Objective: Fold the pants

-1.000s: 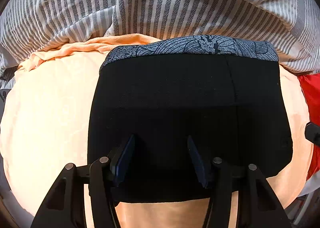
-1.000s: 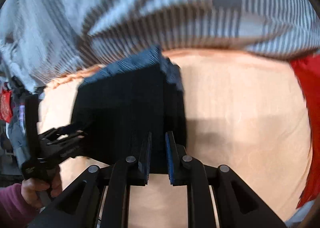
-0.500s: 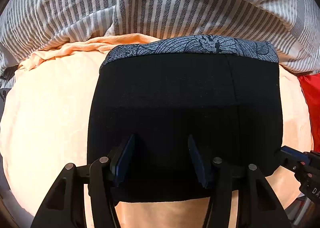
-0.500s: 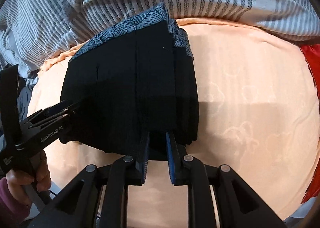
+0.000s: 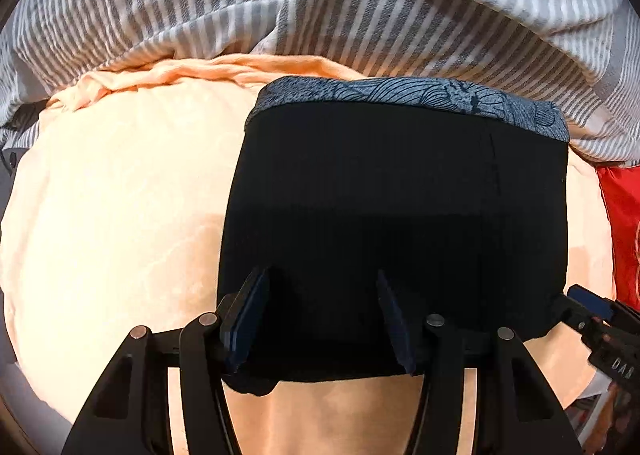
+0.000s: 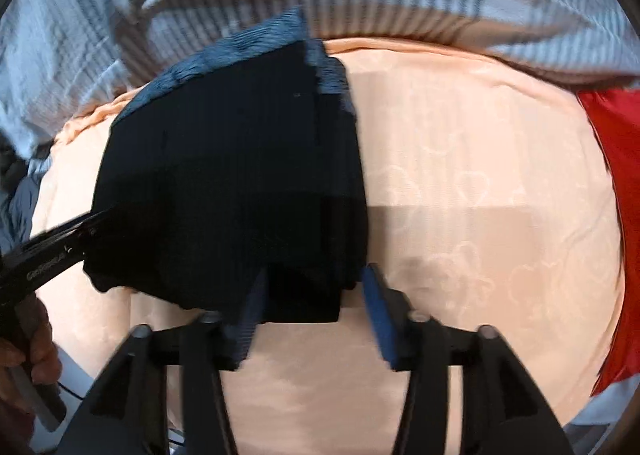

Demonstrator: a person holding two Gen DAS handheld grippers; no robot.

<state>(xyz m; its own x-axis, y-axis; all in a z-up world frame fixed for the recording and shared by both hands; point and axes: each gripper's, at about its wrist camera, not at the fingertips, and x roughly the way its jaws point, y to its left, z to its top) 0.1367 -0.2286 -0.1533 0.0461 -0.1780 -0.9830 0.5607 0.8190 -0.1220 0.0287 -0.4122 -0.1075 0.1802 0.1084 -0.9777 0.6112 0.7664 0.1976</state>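
- Your left gripper (image 5: 320,319) hangs nose-down over the near edge of the folded black pants (image 5: 396,215), its fingers spread apart and clamping nothing, with dark cloth beneath the gap.
- Your right gripper (image 6: 310,311) is releasing at the near right corner of the pants (image 6: 232,183); its jaws are opening, a fold of black fabric lies between them, and the pads are clear of it.
- A hand (image 6: 24,355) at the left edge of the right wrist view holds the left gripper's handle.
- The pants lie flat in a compact rectangle on the peach bedsheet (image 5: 120,215), their blue patterned waistband (image 5: 420,97) at the far edge.
- Beyond them, a grey-and-white striped blanket (image 5: 320,7) is bunched up; a red cloth (image 6: 616,159) shows at the right.
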